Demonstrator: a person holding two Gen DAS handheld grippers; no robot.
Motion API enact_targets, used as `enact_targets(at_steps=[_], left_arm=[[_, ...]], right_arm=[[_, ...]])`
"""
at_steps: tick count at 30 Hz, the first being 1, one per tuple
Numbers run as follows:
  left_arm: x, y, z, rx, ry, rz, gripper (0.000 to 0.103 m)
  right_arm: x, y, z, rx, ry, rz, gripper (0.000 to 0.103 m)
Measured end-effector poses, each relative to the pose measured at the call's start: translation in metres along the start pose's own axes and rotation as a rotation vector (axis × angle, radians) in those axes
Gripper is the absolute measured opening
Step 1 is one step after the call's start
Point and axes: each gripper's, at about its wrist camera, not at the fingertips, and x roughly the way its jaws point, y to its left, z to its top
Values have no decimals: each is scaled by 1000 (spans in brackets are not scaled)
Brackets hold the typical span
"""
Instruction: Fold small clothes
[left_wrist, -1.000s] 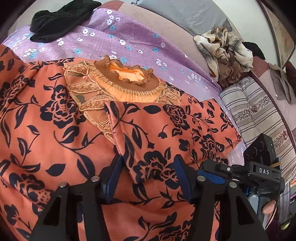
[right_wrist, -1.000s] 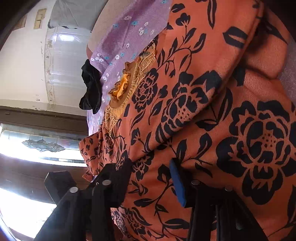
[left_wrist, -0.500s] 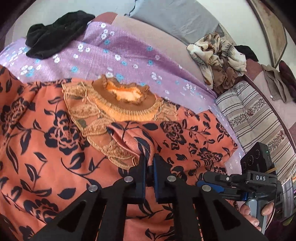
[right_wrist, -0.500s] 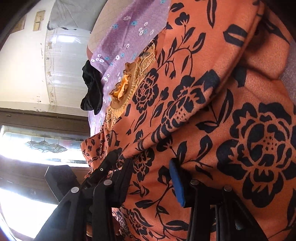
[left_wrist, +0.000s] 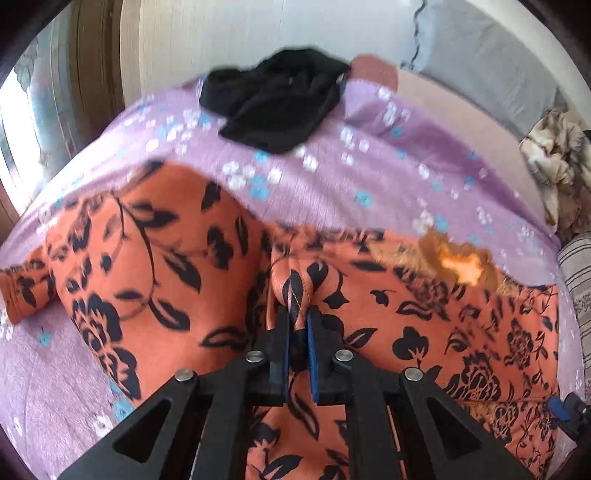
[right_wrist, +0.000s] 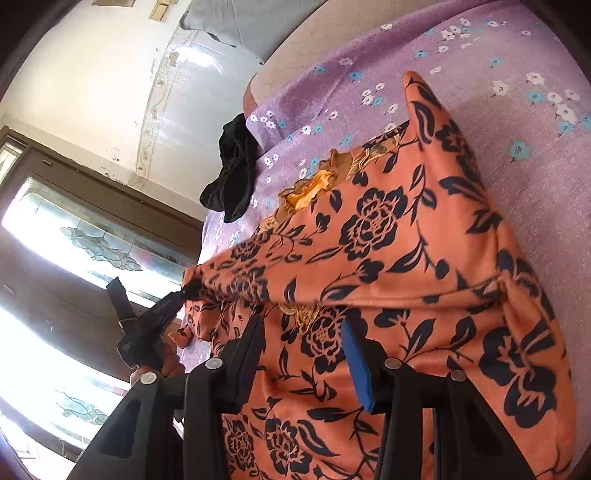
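Observation:
An orange garment with black flowers lies spread on a purple flowered bedspread. Its gold frilled neckline shows at the right. My left gripper is shut on a bunched fold of this garment and holds it lifted. In the right wrist view the same left gripper pulls the cloth taut toward the left, with a hand behind it. My right gripper hovers over the garment's lower part, jaws apart, with no cloth pinched between its pads.
A black garment lies crumpled at the far edge of the bedspread. A pile of beige patterned clothes and a striped cushion sit at the right. A grey pillow leans behind. A bright window is at the left.
My left gripper closed on a fold of the orange garment, then carried it leftward across the cloth. My right gripper rose a little and rolled, still open.

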Motion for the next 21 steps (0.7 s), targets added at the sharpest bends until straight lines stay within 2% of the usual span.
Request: enact_targets(at_steps=[1, 3, 4, 5, 7, 8, 9, 12, 15, 17, 19, 21], left_arm=[[7, -1, -2, 0, 46, 8, 10], [4, -4, -1, 30, 29, 11, 16], [-1, -4, 1, 40, 4, 17, 25], [-7, -3, 1, 41, -22, 27, 43], [-13, 6, 2, 23, -64, 64, 56], [-13, 12, 4, 6, -64, 103, 56], [-13, 20, 5, -22, -65, 143, 56], [-27, 58, 7, -185, -114, 199, 56], [-53, 110, 1, -412, -193, 278, 56], [-68, 150, -11, -577, -217, 307, 57], [-72, 186, -23, -734, -222, 288, 57], [-71, 212, -34, -838, -216, 230, 57]], right_arm=[[-2, 0, 5, -6, -19, -11, 47], [-10, -4, 14, -12, -70, -24, 47], [-13, -6, 19, -14, -94, -37, 47], [-14, -9, 23, -13, -109, -63, 47], [-6, -26, 30, 29, -80, -169, 47], [1, -41, 32, 78, -33, -210, 46], [7, -56, 31, 140, 3, -200, 45], [0, -60, 34, 172, -8, -160, 45], [1, -58, 33, 150, -5, -167, 46], [3, -55, 32, 121, -7, -182, 46], [5, -51, 30, 87, -10, -206, 46], [7, -48, 27, 58, -18, -224, 46]])
